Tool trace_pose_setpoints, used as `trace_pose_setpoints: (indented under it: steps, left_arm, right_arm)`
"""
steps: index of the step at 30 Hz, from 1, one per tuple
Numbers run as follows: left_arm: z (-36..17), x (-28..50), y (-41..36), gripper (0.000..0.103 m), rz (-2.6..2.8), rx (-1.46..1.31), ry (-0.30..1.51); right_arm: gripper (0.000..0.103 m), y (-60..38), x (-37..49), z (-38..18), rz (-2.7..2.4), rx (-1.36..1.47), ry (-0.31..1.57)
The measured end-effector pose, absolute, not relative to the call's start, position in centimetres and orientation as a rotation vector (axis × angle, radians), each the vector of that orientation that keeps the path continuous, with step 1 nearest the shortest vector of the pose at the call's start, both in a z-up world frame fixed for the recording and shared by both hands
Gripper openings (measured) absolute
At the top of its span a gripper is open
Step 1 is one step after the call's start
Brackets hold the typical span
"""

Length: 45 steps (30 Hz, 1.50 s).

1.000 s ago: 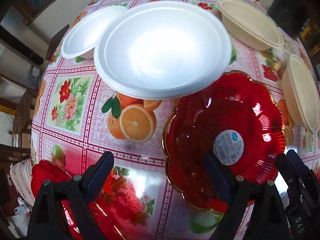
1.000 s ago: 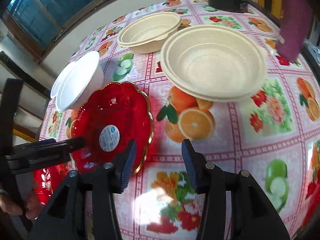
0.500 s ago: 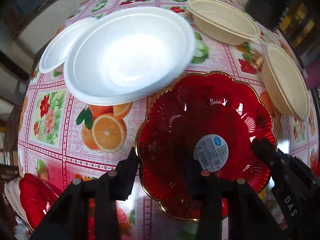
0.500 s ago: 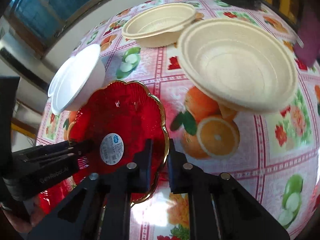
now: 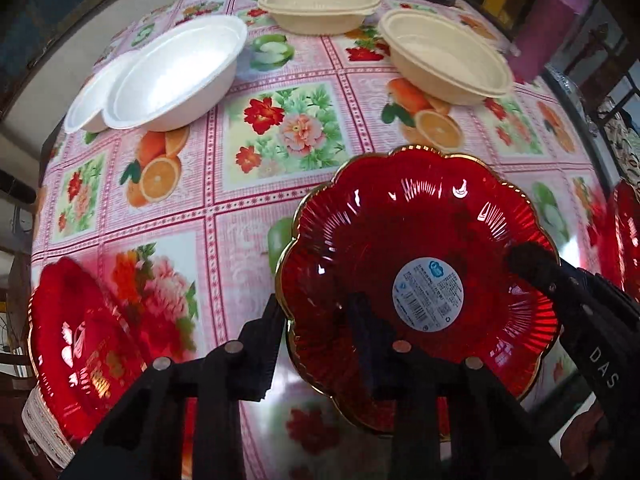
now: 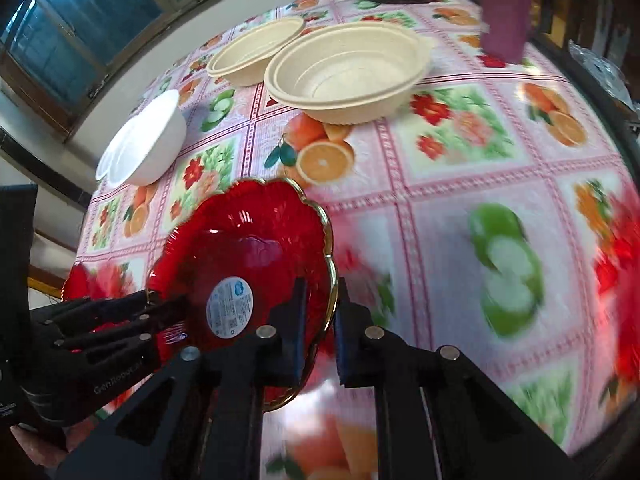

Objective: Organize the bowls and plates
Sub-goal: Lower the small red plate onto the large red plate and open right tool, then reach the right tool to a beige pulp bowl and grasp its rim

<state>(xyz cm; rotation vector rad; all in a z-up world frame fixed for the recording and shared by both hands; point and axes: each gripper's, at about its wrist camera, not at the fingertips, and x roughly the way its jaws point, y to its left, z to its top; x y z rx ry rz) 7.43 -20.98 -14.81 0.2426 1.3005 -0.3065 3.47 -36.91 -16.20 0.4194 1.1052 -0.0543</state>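
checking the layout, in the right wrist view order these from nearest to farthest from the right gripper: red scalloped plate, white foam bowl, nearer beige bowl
1. Red scalloped plate: its gold rim sits between the right gripper pads.
2. White foam bowl: upper left.
3. Nearer beige bowl: straight ahead, about as far; too close to call.

"DAS" stands in white on the right gripper (image 5: 532, 264). "GenRobot" shows on the left gripper (image 6: 160, 308), its ending unclear. The round sticker (image 5: 428, 295) in the red plate (image 5: 420, 240) carries print too small to read.
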Motion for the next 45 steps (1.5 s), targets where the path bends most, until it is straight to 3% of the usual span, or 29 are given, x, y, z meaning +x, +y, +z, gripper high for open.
trace_pose_setpoints:
  steps: [8,18,23,30,33,35,37,40,45]
  left_arm:
    - [-10.1,5.6,-12.8,0.036,-0.213,0.188,1.204]
    - [-11.6,4.0,0.4,0.036,0.066,0.059,1.252]
    - [-14.2,3.6,2.0,0.036,0.096,0.058,1.302]
    - [-13.4,3.2,3.3,0.038,0.111,0.033,1.284]
    - [-11.5,2.9,4.7,0.048,0.151,-0.022,1.219]
    - [-10.2,2.6,5.3,0.063,0.18,-0.053,1.157]
    - [-9.3,2.5,5.0,0.071,0.177,-0.066,1.127]
    - [-8.8,2.4,3.1,0.081,0.12,-0.051,1.116]
    - [-9.4,2.6,-1.5,0.083,0.007,0.028,1.14]
  right_arm:
    - [0.014,-31.4,1.8,-12.0,0.051,0.391,1.017]
    - [0.014,-17.7,3.6,-12.4,0.275,0.215,1.065]
    - [0.014,-13.3,4.5,-14.1,0.316,0.15,1.108]
    - [0.018,-11.0,5.1,-14.5,0.302,0.075,1.126]
    - [0.02,-11.8,4.8,-12.7,0.265,0.043,1.022]
    - [0.029,-13.6,4.5,-11.9,0.244,0.081,0.956]
    - [0.048,-15.3,4.2,-12.0,0.196,0.118,0.938]
    - [0.05,-17.7,3.8,-13.2,0.143,0.182,0.983]
    - [0.05,-21.0,2.4,-14.8,0.063,0.24,1.039]
